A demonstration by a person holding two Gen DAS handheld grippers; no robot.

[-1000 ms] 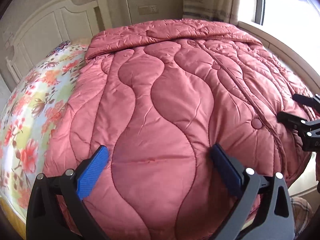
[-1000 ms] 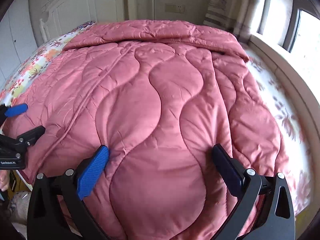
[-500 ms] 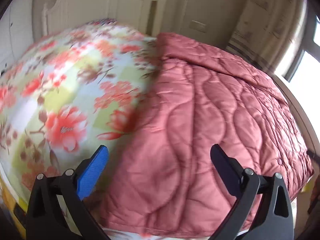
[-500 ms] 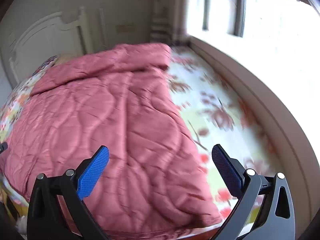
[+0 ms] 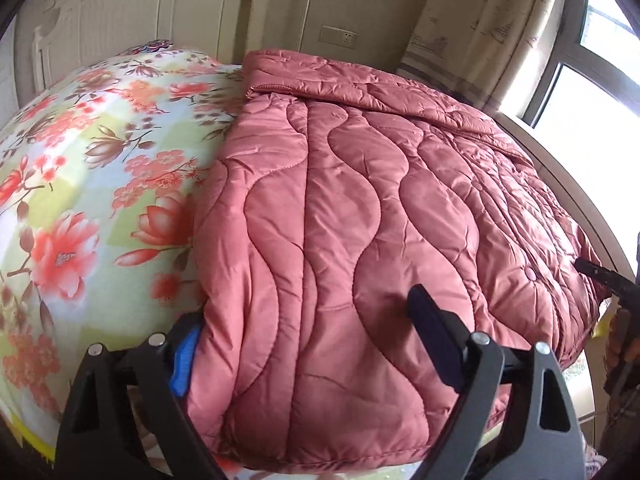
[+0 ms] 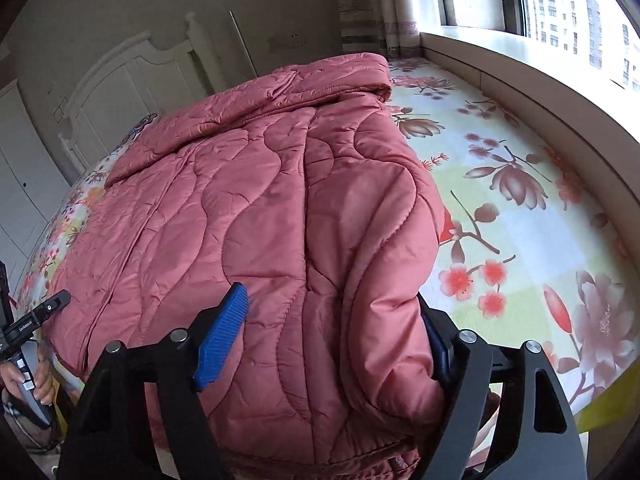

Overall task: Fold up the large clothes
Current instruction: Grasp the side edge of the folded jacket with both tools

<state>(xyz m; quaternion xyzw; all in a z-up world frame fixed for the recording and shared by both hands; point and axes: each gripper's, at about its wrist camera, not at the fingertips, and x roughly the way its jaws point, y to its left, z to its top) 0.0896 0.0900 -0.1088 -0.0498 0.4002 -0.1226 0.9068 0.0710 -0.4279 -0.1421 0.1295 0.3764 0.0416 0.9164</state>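
A large pink quilted coat (image 5: 360,220) lies spread on the bed, collar toward the headboard; it also shows in the right wrist view (image 6: 260,208). My left gripper (image 5: 304,344) straddles the coat's near left corner, its jaws wide around the padded hem. My right gripper (image 6: 336,336) straddles the near right edge, the fabric bunched between its blue pads (image 6: 222,340). Neither pair of jaws looks closed tight on the cloth. The right gripper's tip shows at the far right of the left wrist view (image 5: 604,276).
The bed carries a floral sheet (image 5: 80,200), bare to the coat's left and to its right (image 6: 520,220). A white headboard (image 5: 132,20) stands at the back. A window sill (image 6: 520,64) and curtain run along the right side.
Both grippers swung outward, then came down onto the coat's near corners. The jaws now have fabric between them, where a second ago they hovered over the coat's middle.
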